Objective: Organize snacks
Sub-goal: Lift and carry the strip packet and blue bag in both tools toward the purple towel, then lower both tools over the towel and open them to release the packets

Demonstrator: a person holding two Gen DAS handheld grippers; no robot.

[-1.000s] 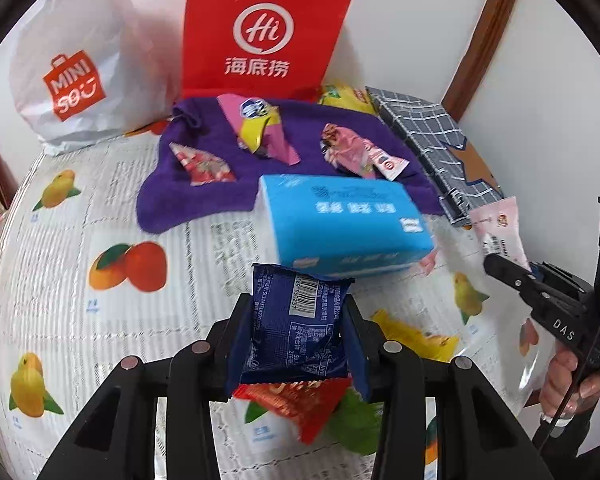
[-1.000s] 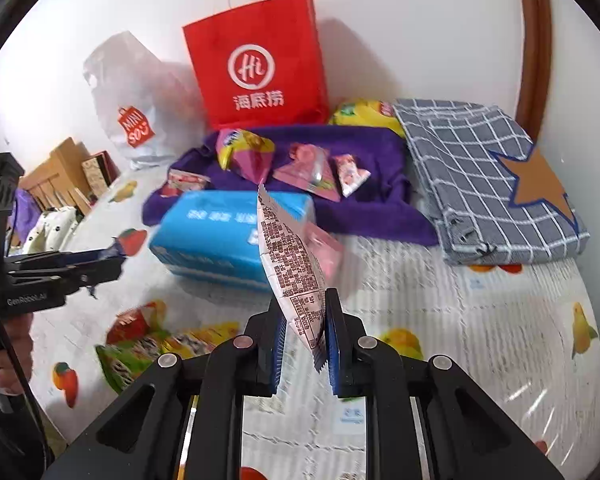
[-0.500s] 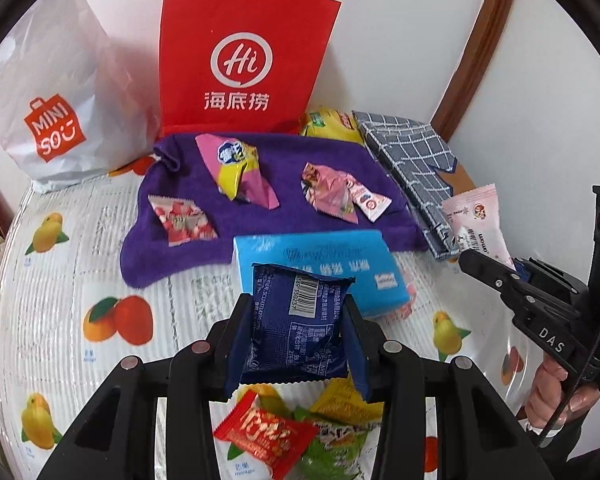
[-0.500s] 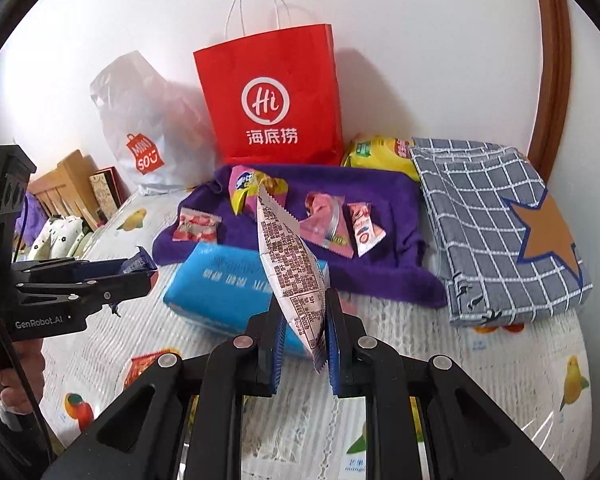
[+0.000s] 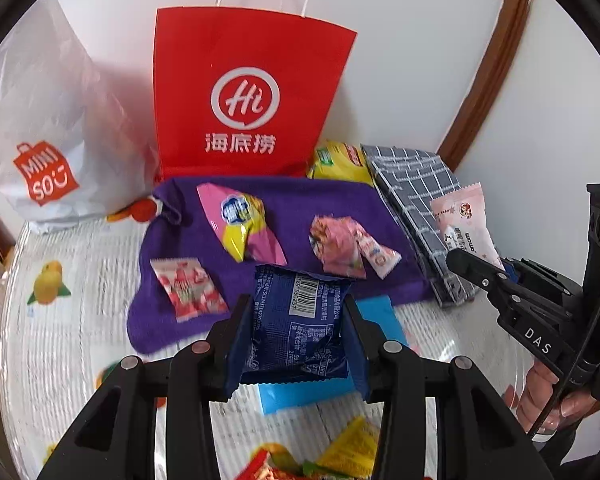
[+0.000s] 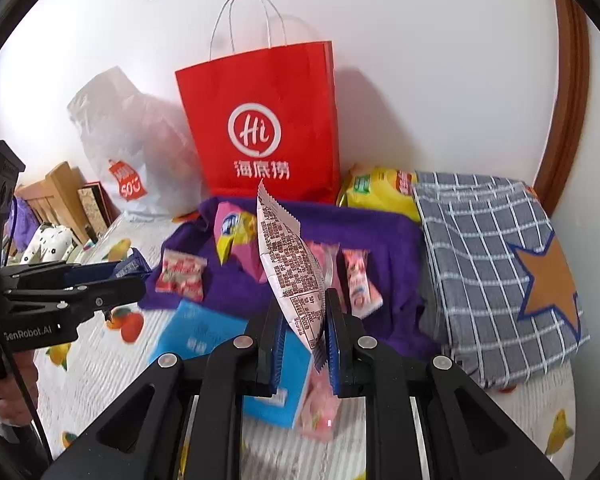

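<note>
- Left gripper [image 5: 296, 344]: clamped on a dark blue snack packet [image 5: 296, 324], barcode side up, held above the near edge of the purple towel [image 5: 284, 200]
- Right gripper [image 6: 304, 336]: jaws closed tight on a pale pink snack sachet [image 6: 290, 264], standing upright edge-on, in front of the towel
- Blue tissue pack [image 6: 204, 332]: on the fruit-print tablecloth [image 5: 84, 248], touching the towel's near edge
- On the towel: red-and-white candy bag [image 5: 188, 288] at its left, pink-and-yellow packet [image 5: 240, 224] in the middle, pink packets [image 5: 340, 248] at its right
- Grey checked cloth [image 6: 488, 264]: just right of the towel
- Yellow bag [image 6: 380, 196]: behind the towel's right corner
- Red paper bag [image 5: 248, 96]: upright behind the towel
- White plastic bag [image 5: 44, 128]: left of the red bag, behind the towel
</note>
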